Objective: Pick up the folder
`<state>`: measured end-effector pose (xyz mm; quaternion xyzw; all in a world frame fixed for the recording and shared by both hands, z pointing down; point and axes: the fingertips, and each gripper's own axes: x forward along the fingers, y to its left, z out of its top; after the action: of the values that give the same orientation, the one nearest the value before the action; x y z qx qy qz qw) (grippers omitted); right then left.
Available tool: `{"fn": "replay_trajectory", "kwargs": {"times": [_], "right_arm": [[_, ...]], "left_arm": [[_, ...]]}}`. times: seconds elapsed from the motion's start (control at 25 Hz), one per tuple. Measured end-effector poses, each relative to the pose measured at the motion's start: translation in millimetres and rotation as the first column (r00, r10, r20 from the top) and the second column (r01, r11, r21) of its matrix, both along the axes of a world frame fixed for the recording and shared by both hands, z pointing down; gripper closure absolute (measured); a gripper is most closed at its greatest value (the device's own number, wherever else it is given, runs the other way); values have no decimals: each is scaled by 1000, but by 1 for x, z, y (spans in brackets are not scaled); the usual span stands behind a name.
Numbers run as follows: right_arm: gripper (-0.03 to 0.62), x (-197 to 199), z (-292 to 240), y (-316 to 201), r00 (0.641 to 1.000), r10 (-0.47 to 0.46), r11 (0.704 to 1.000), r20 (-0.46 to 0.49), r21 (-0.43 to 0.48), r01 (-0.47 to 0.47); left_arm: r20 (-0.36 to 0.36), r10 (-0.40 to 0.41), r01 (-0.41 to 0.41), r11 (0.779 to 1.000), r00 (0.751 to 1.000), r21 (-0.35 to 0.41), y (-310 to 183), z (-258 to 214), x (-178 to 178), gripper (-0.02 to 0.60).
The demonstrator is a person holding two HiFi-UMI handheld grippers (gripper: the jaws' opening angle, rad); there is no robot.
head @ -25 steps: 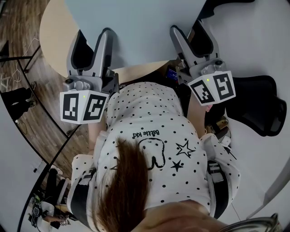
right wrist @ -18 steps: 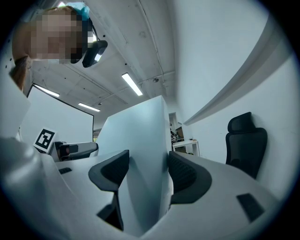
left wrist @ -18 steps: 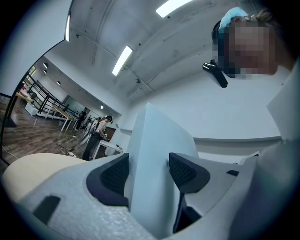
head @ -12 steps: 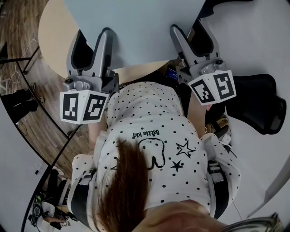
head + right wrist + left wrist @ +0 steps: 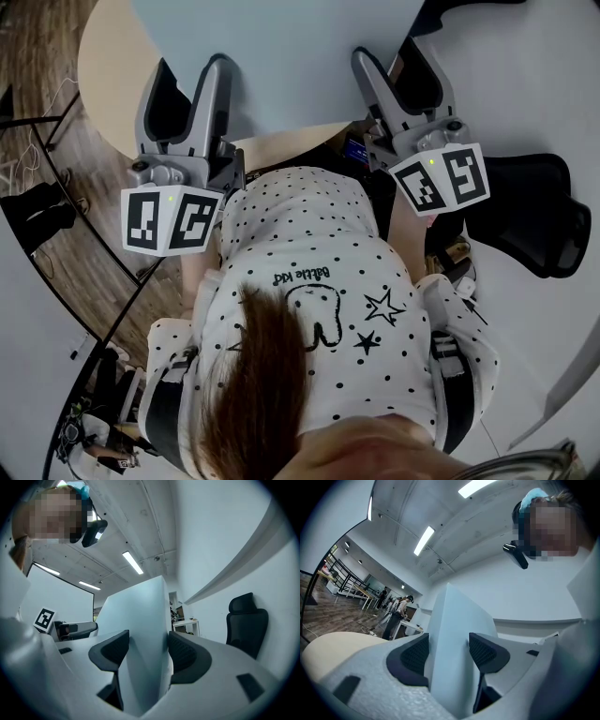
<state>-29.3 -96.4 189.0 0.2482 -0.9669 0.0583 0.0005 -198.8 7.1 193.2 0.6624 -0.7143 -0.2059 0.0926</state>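
The pale blue flat folder (image 5: 281,56) is held in front of the person, over the round beige surface (image 5: 105,66). The left gripper (image 5: 190,75) and the right gripper (image 5: 394,64) each have their jaws closed on its near edge, well apart.

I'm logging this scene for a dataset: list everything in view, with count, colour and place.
folder: one, pale blue, held between both tongs
round table: one, beige, head view's upper left
office chair: one, black, right of the person
ceiling lights: several, white strips, overhead
bystanders: a few, dark, far off in the left gripper view
shirt: one, white with black dots, on the person
left tongs: one, grey, shut on the folder
right tongs: one, grey, shut on the folder
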Motion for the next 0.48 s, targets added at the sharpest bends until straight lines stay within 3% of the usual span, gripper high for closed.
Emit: {"fn": "replay_trajectory", "kwargs": {"times": [0.48], "right_arm": [[339, -3, -1, -3, 1000, -5, 1000, -4, -4, 5]], "left_arm": [[0, -7, 7, 1000, 1000, -2, -1, -3, -1, 316]]}}
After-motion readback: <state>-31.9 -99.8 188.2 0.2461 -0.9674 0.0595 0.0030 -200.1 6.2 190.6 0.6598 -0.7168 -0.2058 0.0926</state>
